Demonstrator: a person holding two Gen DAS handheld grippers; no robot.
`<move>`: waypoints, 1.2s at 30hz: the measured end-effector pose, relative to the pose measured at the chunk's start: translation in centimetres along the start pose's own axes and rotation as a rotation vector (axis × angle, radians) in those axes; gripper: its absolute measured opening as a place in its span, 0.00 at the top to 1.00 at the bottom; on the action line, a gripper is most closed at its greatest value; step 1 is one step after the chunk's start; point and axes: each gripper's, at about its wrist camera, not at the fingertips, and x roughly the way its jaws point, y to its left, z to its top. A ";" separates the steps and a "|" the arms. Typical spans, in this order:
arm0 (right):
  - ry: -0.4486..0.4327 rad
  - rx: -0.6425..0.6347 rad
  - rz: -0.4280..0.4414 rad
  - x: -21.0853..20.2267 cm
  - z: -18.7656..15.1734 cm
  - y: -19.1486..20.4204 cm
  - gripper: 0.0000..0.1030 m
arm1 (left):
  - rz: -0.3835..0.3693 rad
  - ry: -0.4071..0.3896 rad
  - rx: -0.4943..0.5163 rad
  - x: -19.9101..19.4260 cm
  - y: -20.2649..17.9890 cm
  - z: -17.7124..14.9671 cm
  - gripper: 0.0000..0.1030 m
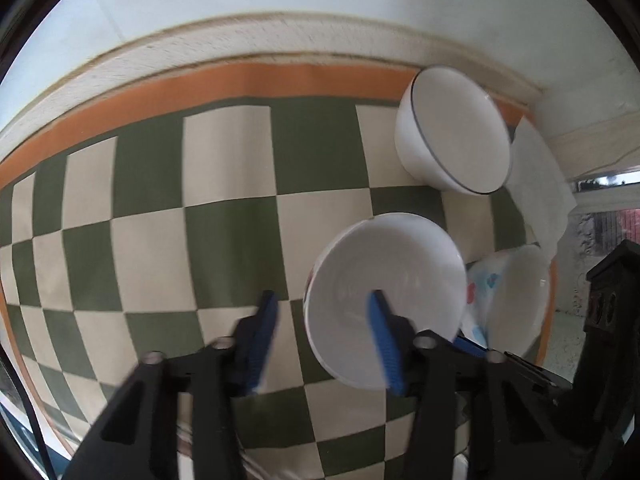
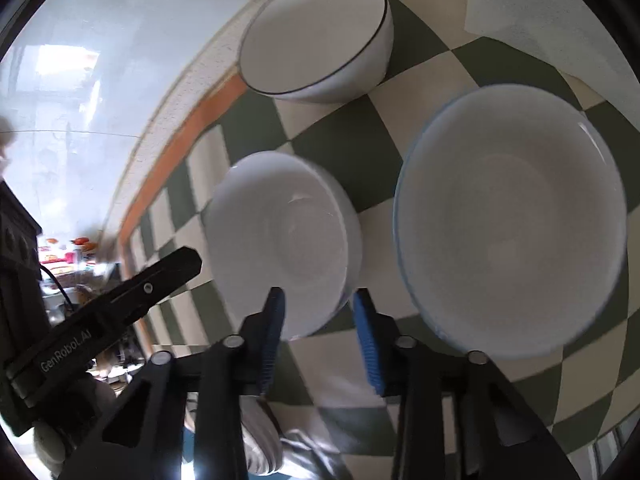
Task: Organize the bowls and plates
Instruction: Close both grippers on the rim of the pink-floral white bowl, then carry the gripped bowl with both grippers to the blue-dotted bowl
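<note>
A plain white bowl (image 1: 384, 296) (image 2: 280, 240) sits in the middle of the checkered cloth. My left gripper (image 1: 324, 340) is open, its right finger over the bowl's inside and its left finger out to the side of the bowl. My right gripper (image 2: 318, 336) is open around this bowl's near rim, one finger inside, one outside. A bowl with a floral outside and blue rim (image 1: 516, 300) (image 2: 512, 216) stands to its right. A white bowl with a dark rim line (image 1: 452, 128) (image 2: 316, 36) stands at the back by the wall.
A green and cream checkered cloth (image 1: 168, 200) (image 2: 328, 136) with an orange border covers the table. A white paper napkin (image 1: 540, 184) (image 2: 540, 12) lies at the back right. The wall runs along the far table edge. The left gripper's body (image 2: 104, 312) shows at the left of the right wrist view.
</note>
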 end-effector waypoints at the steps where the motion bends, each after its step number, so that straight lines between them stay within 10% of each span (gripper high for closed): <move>1: 0.007 -0.003 -0.009 0.5 0.2 0.1 0.71 | 0.009 0.012 0.008 0.5 -0.2 0.2 0.70; 4: 0.006 -0.007 -0.044 1.3 0.6 0.4 0.84 | 0.038 0.035 0.014 2.0 -0.3 0.9 0.76; 19: 0.011 -0.084 -0.079 2.7 0.3 2.5 0.86 | 0.031 0.005 -0.006 0.8 0.5 -0.1 0.85; 36: -0.043 -0.144 -0.069 -3.2 -7.2 2.1 0.86 | -0.014 -0.051 0.069 -3.7 -1.1 -8.7 0.84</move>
